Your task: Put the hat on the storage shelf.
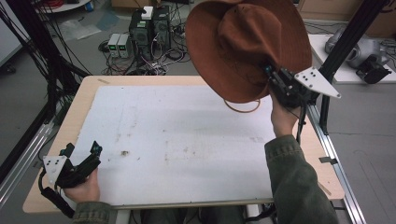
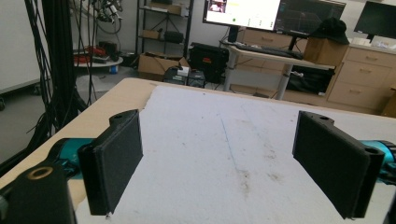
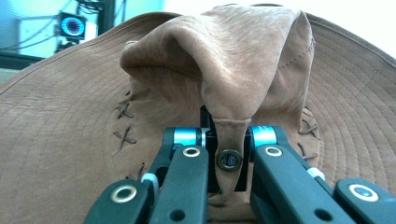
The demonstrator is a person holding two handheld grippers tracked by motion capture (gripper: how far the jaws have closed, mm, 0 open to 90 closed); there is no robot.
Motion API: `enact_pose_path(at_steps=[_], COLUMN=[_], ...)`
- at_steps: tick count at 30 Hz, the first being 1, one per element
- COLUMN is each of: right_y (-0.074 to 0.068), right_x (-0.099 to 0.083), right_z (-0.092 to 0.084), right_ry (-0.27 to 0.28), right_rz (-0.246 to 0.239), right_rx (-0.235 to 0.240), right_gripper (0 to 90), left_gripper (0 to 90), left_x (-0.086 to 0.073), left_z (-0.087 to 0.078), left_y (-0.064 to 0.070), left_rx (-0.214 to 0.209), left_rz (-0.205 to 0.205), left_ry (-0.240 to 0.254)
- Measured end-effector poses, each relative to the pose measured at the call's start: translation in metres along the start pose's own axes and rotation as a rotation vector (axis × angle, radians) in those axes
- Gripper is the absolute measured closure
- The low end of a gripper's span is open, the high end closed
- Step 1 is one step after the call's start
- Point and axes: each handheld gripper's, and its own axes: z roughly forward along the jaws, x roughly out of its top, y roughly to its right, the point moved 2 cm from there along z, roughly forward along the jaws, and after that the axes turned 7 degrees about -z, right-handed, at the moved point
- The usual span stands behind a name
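A: Where's the hat relative to the grippers?

B: The brown wide-brimmed hat (image 1: pixel 245 44) hangs in the air over the far right corner of the desk (image 1: pixel 79 109), clear of the surface. The right hand-held gripper (image 1: pixel 273 79) has its jaws pressed together on a fold of the crown, pinching the suede around a small metal eyelet (image 3: pixel 229 159). The brim spreads up and away from the jaws, tilted toward the camera, and a chin cord (image 1: pixel 243 108) loops below it.

A: And the other one?

B: The left hand-held gripper (image 1: pixel 91 154) rests at the near left edge of the desk, jaws spread wide with nothing between them, well apart from the hat.

A: Anything in the way?

B: The white mat (image 1: pixel 177 140) is bare below. Only the black frame post (image 1: pixel 345 39) stands just right of the hat; I'd judge a swing rightward could brush it.
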Motion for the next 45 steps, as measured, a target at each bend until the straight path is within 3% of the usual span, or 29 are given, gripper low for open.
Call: enact_pose_path(at_steps=[9,16,20,23,30,35,40,45], right_y=[0.013,0.026,0.037,0.042,0.044,0.045,0.041,0.041], right_x=[0.012,0.002,-0.009,-0.021,-0.053,-0.067,-0.069,-0.071], right_z=[0.044,0.070,0.079,0.083,0.084,0.080,0.082,0.084], right_ry=[-0.048,-0.082,-0.116,-0.174,-0.277,-0.283,-0.301,-0.318], right_rz=[-0.035,-0.025,0.017,0.054,0.100,0.125,0.119,0.130], right_rx=[-0.146,-0.227,-0.240,-0.241,-0.275,-0.265,-0.234,-0.238], right_gripper=[88.7,88.7,88.6,88.6,88.6,88.5,88.3,87.2], left_gripper=[16.2,16.2,16.2,16.2,16.2,16.2,16.2,16.2], left_x=[-0.001,-0.002,-0.002,-0.002,-0.002,-0.003,-0.003,-0.003], left_z=[0.001,0.002,0.001,0.002,0.001,0.002,0.002,0.002], left_y=[-0.002,-0.004,-0.004,-0.004,0.000,-0.001,-0.001,0.000], left_rx=[0.002,0.005,0.003,0.003,-0.006,-0.005,-0.005,-0.006], left_rz=[0.003,0.002,0.006,0.010,0.018,0.017,0.019,0.020], left_ry=[-0.008,-0.008,-0.010,-0.012,-0.012,-0.017,-0.018,-0.017])
